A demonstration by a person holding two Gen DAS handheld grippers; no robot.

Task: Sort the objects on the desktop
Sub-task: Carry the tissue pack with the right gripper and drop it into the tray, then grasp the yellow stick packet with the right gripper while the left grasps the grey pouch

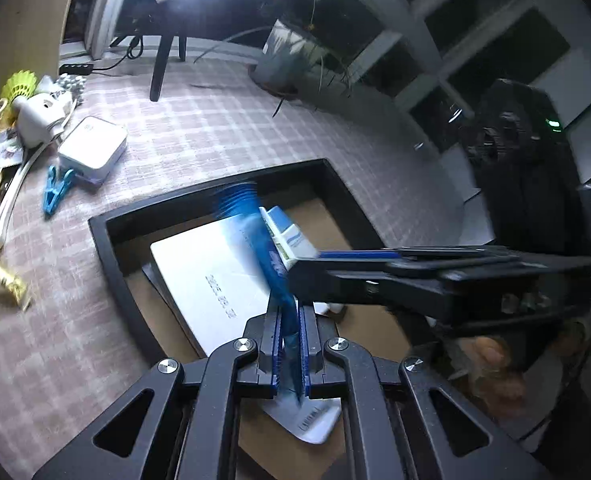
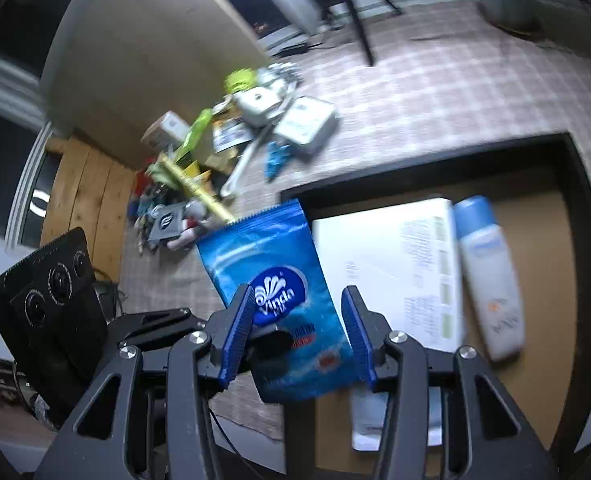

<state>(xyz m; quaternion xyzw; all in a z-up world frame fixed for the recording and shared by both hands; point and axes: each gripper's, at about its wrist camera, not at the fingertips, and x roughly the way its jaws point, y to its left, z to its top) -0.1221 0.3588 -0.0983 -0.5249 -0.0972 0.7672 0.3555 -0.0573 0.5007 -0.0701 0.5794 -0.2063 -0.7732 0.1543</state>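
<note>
The sorting looks partly done. Inside the shallow black-rimmed tray with a brown cardboard floor (image 2: 583, 216) there already lie a flat white booklet (image 2: 383, 264) and, just beside it, a white plastic bottle with a blue cap (image 2: 489, 280). Well apart from the tray, a heap of loose things (image 2: 215, 152) remains on the pink checked surface (image 1: 199, 128), among them a yellow-green shuttlecock (image 1: 20, 85), a small white box (image 1: 91, 148) and a blue clothes peg (image 1: 57, 196).

The glossy blue tissue packet printed with a white logo (image 2: 279, 280) hangs above the tray's near edge, partly over the surface and partly over the tray. The left gripper (image 1: 291, 344) is clenched on its lower end, the packet seen edge-on between the blue pads, and points steeply down over the tray. The right gripper (image 2: 299, 320) comes in from the side, also tilted down; its jaws straddle the packet, but whether the pads press on it cannot be told.
</note>
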